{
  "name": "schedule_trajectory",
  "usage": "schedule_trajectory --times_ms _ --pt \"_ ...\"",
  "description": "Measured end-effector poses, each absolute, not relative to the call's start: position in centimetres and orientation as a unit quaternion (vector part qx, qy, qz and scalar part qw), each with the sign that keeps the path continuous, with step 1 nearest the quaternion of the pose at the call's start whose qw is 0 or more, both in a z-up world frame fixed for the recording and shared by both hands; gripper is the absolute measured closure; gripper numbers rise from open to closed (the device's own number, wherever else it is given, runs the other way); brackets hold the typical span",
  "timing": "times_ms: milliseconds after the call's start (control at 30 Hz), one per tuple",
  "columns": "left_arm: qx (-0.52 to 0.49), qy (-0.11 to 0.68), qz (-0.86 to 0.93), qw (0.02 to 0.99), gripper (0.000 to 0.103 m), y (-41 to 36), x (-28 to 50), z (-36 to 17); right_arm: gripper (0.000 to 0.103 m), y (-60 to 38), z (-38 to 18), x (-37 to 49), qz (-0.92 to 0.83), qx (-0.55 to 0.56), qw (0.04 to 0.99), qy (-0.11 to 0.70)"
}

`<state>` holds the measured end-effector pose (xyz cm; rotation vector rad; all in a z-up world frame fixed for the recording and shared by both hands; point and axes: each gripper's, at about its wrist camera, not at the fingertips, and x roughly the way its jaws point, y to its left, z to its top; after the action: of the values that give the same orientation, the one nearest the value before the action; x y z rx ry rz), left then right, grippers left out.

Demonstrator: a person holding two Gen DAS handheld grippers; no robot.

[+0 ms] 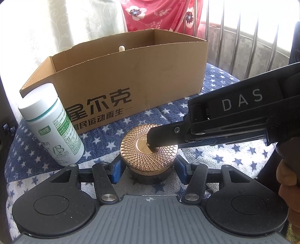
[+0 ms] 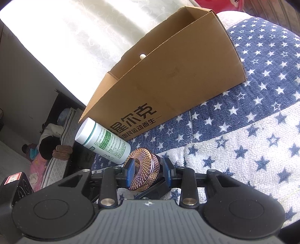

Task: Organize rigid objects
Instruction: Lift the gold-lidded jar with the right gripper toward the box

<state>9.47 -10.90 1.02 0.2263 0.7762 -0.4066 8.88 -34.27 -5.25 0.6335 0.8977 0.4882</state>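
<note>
A round jar with a patterned gold lid and dark body is on the blue star cloth. My left gripper is shut on its dark body, one blue pad on each side. My right gripper reaches in from the right, with one finger lying across the lid's centre. In the right wrist view the jar looks tipped sideways between the right gripper's blue pads, one on the lid top and one at the base. A white pill bottle with a green label stands upright just left of the jar.
An open cardboard box with black print stands behind the jar and bottle; a small white knob pokes above its far rim. Metal bars and a red flowered cloth lie beyond. A person's hand holds the right gripper.
</note>
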Motion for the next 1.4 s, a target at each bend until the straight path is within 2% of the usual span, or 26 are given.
schedule_trajectory --times_ms 300,533,1400 --pt "0.105 0.385 -0.195 0.896 0.048 -10.7 9.7 0.8 0.067 -34.0 -5.6 9.2 0.227 0.296 0.824 0.426" --pt "0.093 0.395 -0.194 0.893 0.048 -10.7 9.8 0.7 0.062 -34.0 -5.8 9.2 0.230 0.299 0.820 0.430" --pt "0.086 0.395 -0.191 0.895 0.048 -9.2 9.4 0.9 0.061 -33.8 -5.3 8.8 0.233 0.299 0.821 0.426"
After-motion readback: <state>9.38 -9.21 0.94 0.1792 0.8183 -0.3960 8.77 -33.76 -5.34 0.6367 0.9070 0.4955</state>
